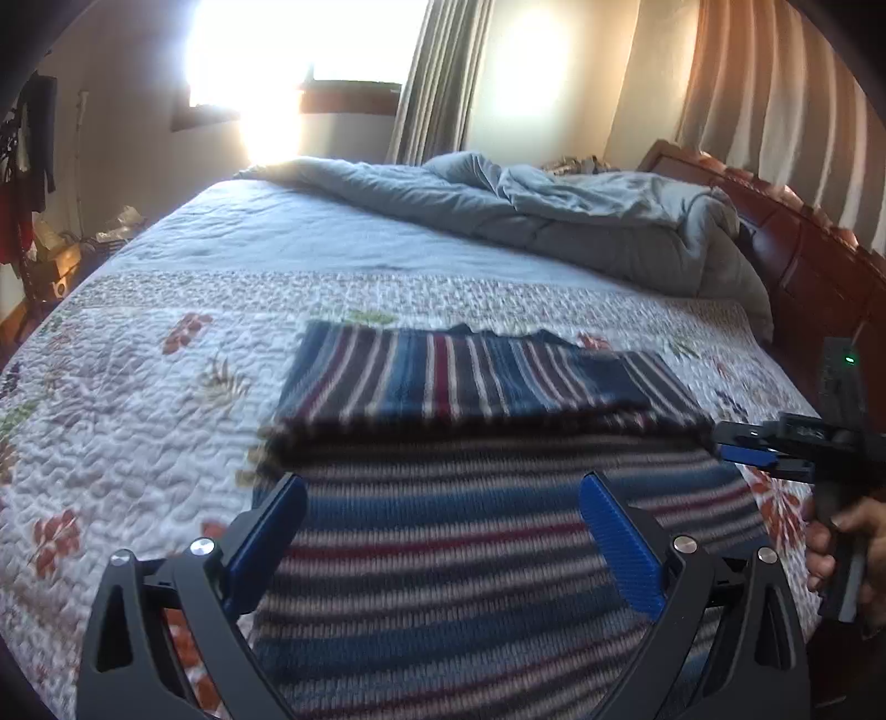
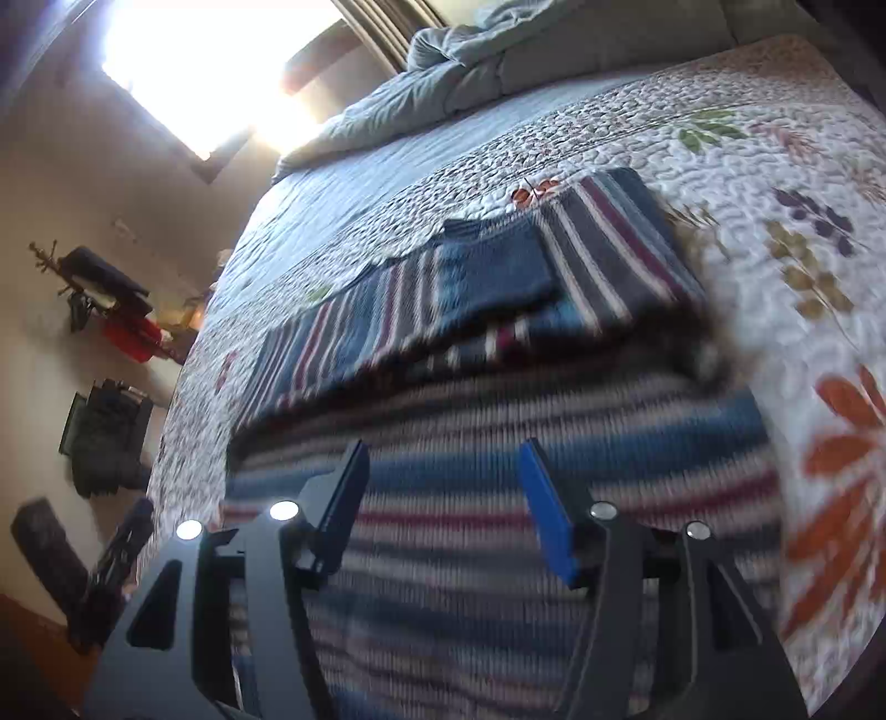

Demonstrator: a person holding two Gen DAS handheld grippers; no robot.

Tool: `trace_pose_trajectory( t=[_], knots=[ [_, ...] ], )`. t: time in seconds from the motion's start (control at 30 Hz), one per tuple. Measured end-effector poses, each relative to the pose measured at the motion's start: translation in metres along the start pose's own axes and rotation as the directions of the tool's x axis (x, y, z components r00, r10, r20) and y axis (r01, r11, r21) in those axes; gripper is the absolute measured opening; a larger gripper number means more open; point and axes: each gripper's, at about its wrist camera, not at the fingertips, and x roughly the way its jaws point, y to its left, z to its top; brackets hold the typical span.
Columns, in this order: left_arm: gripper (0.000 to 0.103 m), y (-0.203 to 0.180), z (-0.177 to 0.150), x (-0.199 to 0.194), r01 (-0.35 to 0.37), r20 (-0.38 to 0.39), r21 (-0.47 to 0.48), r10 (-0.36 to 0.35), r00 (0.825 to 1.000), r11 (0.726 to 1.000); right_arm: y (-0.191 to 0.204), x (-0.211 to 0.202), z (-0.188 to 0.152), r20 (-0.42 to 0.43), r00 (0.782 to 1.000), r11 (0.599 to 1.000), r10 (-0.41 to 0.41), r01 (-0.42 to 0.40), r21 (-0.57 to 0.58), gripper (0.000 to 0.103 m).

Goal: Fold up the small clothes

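Note:
A striped knit garment [image 1: 470, 554], blue, maroon, grey and white, lies on the floral quilt [image 1: 138, 387]. Its far part is folded over into a thicker band [image 1: 476, 382]. My left gripper [image 1: 443, 493] is open and empty just above the near part of the garment. My right gripper [image 2: 443, 459] is open and empty above the same near part, seen in its own view over the garment [image 2: 498, 526]. The right gripper also shows in the left wrist view [image 1: 731, 448] at the garment's right edge, held by a hand.
A rumpled grey duvet [image 1: 554, 221] lies across the far side of the bed. A dark wooden headboard [image 1: 803, 260] runs along the right. A bright window [image 1: 266, 50] and curtains are behind. Hanging clothes [image 2: 105, 304] are on the left wall.

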Motion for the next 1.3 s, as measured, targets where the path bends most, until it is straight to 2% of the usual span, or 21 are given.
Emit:
trace_pose_trajectory(
  t=[0.03, 0.23, 0.37, 0.47, 0.57, 0.63, 0.67, 0.73, 0.8, 0.9, 0.97, 1.03, 1.1, 1.13, 1.2, 1.3],
  knots=[
    [0.099, -0.002, -0.007, -0.010, -0.005, -0.016, 0.008, 0.005, 1.000, 1.000, -0.001, -0.017, -0.017, 0.005, 1.000, 1.000, 0.005, -0.005, -0.002, 0.071],
    [0.099, -0.005, -0.053, -0.056, -0.108, -0.095, 0.091, 0.116, 0.989, 0.990, -0.020, -0.086, -0.104, -0.001, 1.000, 0.999, 0.027, -0.027, 0.025, 0.078],
    [0.099, -0.014, -0.080, -0.096, -0.194, -0.074, 0.155, 0.207, 0.975, 0.969, -0.036, -0.126, -0.155, 0.016, 0.998, 0.995, 0.055, -0.056, 0.085, 0.085],
    [0.099, -0.023, -0.094, -0.126, -0.212, -0.054, 0.174, 0.225, 0.973, 0.962, -0.042, -0.148, -0.184, 0.032, 0.997, 0.992, 0.071, -0.074, 0.105, 0.088],
    [0.099, -0.026, -0.106, -0.143, -0.191, -0.056, 0.179, 0.204, 0.977, 0.965, -0.047, -0.161, -0.206, 0.037, 0.997, 0.989, 0.075, -0.079, 0.122, 0.089],
    [0.099, -0.018, -0.115, -0.148, -0.069, -0.126, 0.102, 0.081, 0.989, 0.992, -0.050, -0.168, -0.217, 0.038, 0.997, 0.990, 0.062, -0.067, 0.128, 0.089],
    [0.099, -0.004, -0.120, -0.145, 0.037, -0.182, 0.001, -0.036, 0.983, 0.999, -0.052, -0.168, -0.221, 0.027, 0.998, 0.989, 0.061, -0.064, 0.133, 0.089],
    [0.099, 0.019, -0.130, -0.136, 0.132, -0.242, -0.168, -0.170, 0.955, 0.977, -0.056, -0.165, -0.223, -0.002, 0.998, 0.988, 0.062, -0.061, 0.144, 0.089],
    [0.099, 0.046, -0.139, -0.124, 0.166, -0.270, -0.311, -0.254, 0.929, 0.936, -0.058, -0.163, -0.225, -0.022, 0.998, 0.987, 0.062, -0.058, 0.148, 0.089],
    [0.099, 0.076, -0.150, -0.112, 0.183, -0.264, -0.451, -0.327, 0.907, 0.873, -0.068, -0.155, -0.224, -0.043, 0.995, 0.978, 0.095, -0.086, 0.189, 0.089],
    [0.099, 0.089, -0.159, -0.099, 0.214, -0.274, -0.535, -0.408, 0.871, 0.817, -0.078, -0.148, -0.221, -0.055, 0.992, 0.968, 0.111, -0.096, 0.234, 0.088],
    [0.099, 0.095, -0.168, -0.086, 0.238, -0.272, -0.599, -0.474, 0.837, 0.765, -0.093, -0.137, -0.220, -0.061, 0.989, 0.947, 0.137, -0.113, 0.302, 0.080],
    [0.099, 0.099, -0.178, -0.072, 0.226, -0.287, -0.653, -0.513, 0.809, 0.722, -0.103, -0.125, -0.219, -0.070, 0.984, 0.928, 0.166, -0.132, 0.348, 0.075],
    [0.099, 0.100, -0.181, -0.066, 0.212, -0.295, -0.669, -0.517, 0.804, 0.712, -0.108, -0.121, -0.219, -0.075, 0.983, 0.923, 0.167, -0.129, 0.362, 0.068],
    [0.099, 0.100, -0.188, -0.058, 0.164, -0.327, -0.681, -0.496, 0.804, 0.714, -0.117, -0.112, -0.220, -0.092, 0.982, 0.910, 0.164, -0.115, 0.398, 0.066],
    [0.099, 0.096, -0.192, -0.050, 0.152, -0.331, -0.689, -0.495, 0.803, 0.709, -0.124, -0.106, -0.223, -0.096, 0.982, 0.908, 0.163, -0.111, 0.405, 0.061]
  ],
)
